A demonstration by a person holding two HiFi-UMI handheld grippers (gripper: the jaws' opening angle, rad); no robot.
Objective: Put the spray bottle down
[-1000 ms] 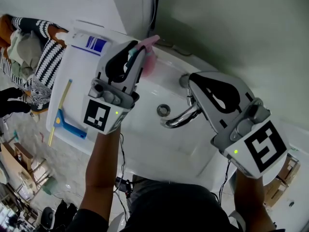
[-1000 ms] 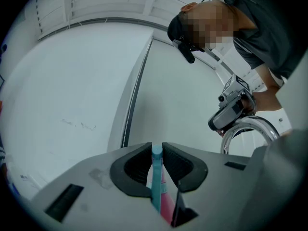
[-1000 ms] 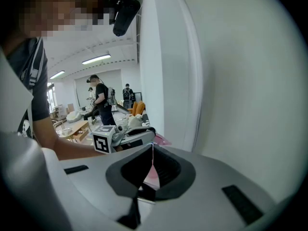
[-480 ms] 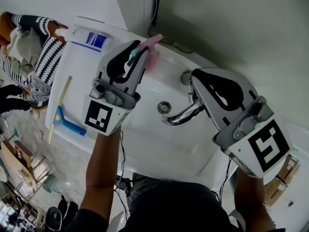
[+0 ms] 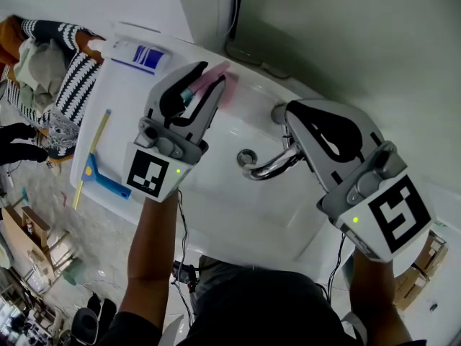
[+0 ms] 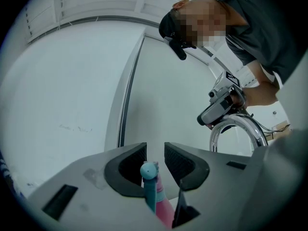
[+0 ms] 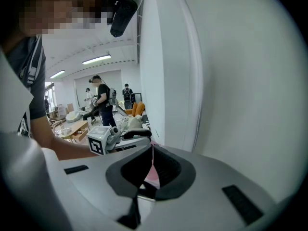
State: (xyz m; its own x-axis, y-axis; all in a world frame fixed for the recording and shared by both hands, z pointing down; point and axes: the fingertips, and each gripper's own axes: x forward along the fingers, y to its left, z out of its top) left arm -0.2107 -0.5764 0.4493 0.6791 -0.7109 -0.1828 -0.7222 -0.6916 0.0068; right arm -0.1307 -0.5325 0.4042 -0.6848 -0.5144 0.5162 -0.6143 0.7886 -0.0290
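The spray bottle [image 5: 223, 89], pink with a teal nozzle, is held over the back left part of the white sink [image 5: 216, 215]. My left gripper [image 5: 205, 78] is shut on the bottle. In the left gripper view the teal nozzle of the bottle [image 6: 149, 172] stands up between the pads of the left gripper [image 6: 155, 153]. My right gripper [image 5: 289, 115] hovers above the chrome faucet [image 5: 270, 166], shut and holding nothing. In the right gripper view the tips of the right gripper [image 7: 153, 147] meet, and the pink bottle [image 7: 153, 176] shows through the gap behind them.
A drain [image 5: 247, 156] sits in the basin beside the faucet. On the white ledge to the left lie a yellow and blue squeegee [image 5: 94, 168] and a white bottle with a blue label [image 5: 140, 55]. Striped clothing [image 5: 68, 92] lies beyond the ledge. A wall stands behind the sink.
Little has changed. My left gripper keeps its hold on the spray bottle and has shifted slightly toward the sink's back left; the right gripper stays over the faucet.
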